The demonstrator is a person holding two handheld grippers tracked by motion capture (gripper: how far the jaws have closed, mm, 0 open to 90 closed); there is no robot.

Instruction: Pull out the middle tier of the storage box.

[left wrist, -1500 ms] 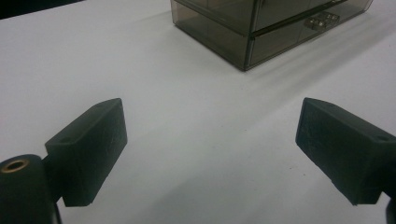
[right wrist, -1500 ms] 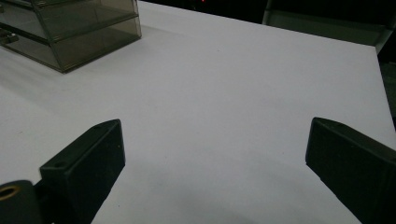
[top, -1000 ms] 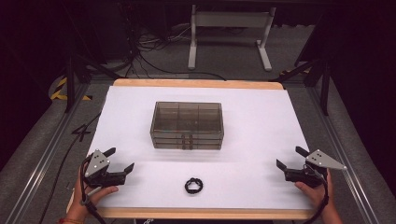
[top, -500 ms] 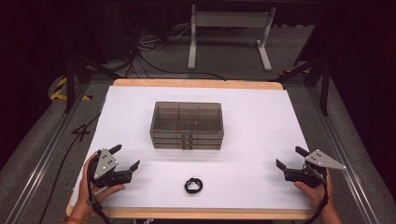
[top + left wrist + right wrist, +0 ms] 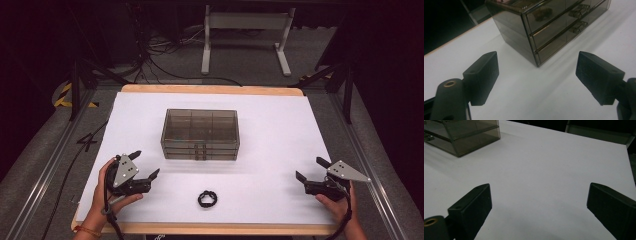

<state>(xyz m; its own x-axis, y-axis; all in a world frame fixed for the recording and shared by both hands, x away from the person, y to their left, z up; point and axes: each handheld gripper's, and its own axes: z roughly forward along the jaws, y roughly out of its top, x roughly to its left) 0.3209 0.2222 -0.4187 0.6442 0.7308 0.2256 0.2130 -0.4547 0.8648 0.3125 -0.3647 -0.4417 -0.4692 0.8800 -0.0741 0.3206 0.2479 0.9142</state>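
Left gripper [image 5: 146,164] is sitting front-left of the drawer box [image 5: 200,134], jaws wide, gripping nothing, pointing at the box's corner. Black ring [image 5: 207,199] is lying in front of the box, untouched, nothing blocking it. Right gripper [image 5: 311,170] is resting front-right, jaws wide, empty.

left gripper [image 5: 147,163]: black, grey triangular plate | right gripper [image 5: 311,169]: same | black cables
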